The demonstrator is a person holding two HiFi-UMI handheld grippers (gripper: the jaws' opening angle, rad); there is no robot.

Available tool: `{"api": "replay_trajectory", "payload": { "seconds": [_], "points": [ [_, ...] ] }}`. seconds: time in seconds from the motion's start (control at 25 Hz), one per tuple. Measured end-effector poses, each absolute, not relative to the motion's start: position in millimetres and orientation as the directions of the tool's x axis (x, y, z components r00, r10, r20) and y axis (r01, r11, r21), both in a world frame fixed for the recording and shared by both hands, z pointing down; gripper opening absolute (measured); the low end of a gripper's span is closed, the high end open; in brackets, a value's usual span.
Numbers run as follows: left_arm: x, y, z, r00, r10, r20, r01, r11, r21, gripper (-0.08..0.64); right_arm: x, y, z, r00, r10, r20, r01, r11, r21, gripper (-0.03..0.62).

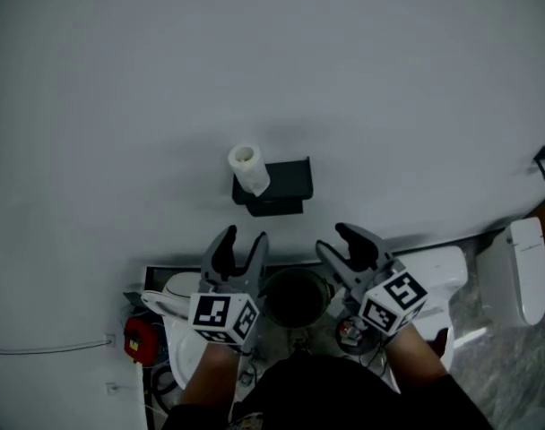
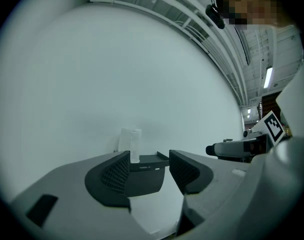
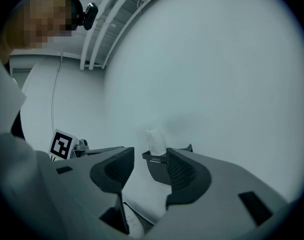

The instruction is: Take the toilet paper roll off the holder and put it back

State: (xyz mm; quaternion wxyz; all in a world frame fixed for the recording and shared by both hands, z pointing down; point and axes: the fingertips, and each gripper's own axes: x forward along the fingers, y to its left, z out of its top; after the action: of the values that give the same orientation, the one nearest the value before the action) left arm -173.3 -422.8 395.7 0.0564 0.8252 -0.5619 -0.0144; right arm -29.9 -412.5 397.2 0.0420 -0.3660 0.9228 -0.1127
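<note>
A black holder (image 1: pixel 286 184) is fixed to the white wall, and a white toilet paper roll (image 1: pixel 248 168) stands on its left end. Both grippers hang side by side short of the wall, just below the holder. My left gripper (image 1: pixel 242 240) is open and empty; in the left gripper view the roll (image 2: pixel 131 144) and the holder (image 2: pixel 148 165) show beyond its jaws (image 2: pixel 149 170). My right gripper (image 1: pixel 338 243) is also open and empty. In the right gripper view the roll (image 3: pixel 155 141) and the holder (image 3: pixel 157 168) lie ahead between its jaws (image 3: pixel 148 171).
A dark round bin (image 1: pixel 295 296) sits on the floor between the grippers. A white toilet (image 1: pixel 522 269) stands at the right, and a white fixture (image 1: pixel 178 330) with a red item (image 1: pixel 138 339) at the lower left. A thin cable (image 1: pixel 48 348) runs along the wall.
</note>
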Motion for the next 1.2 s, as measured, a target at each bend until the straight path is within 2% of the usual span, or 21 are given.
{"api": "replay_trajectory", "payload": {
  "seconds": [0.44,0.84,1.2],
  "points": [
    [-205.2,-481.6,387.4,0.389,-0.921,0.020,-0.918,-0.386,0.089,0.282,-54.2,-438.2,401.3,-0.690,-0.723,0.039,-0.713,0.669,-0.211,0.227],
    [-202.1,-520.8,388.8,0.431,-0.902,0.037,-0.902,-0.428,0.060,0.329,-55.2,-448.7,401.9,-0.645,-0.763,0.047,-0.753,0.623,-0.209,0.239],
    [-193.5,-548.4,391.0,0.454,-0.889,0.056,-0.891,-0.454,0.018,0.341,-48.6,-453.5,404.0,-0.602,-0.797,0.048,-0.785,0.580,-0.215,0.238]
  ]
}}
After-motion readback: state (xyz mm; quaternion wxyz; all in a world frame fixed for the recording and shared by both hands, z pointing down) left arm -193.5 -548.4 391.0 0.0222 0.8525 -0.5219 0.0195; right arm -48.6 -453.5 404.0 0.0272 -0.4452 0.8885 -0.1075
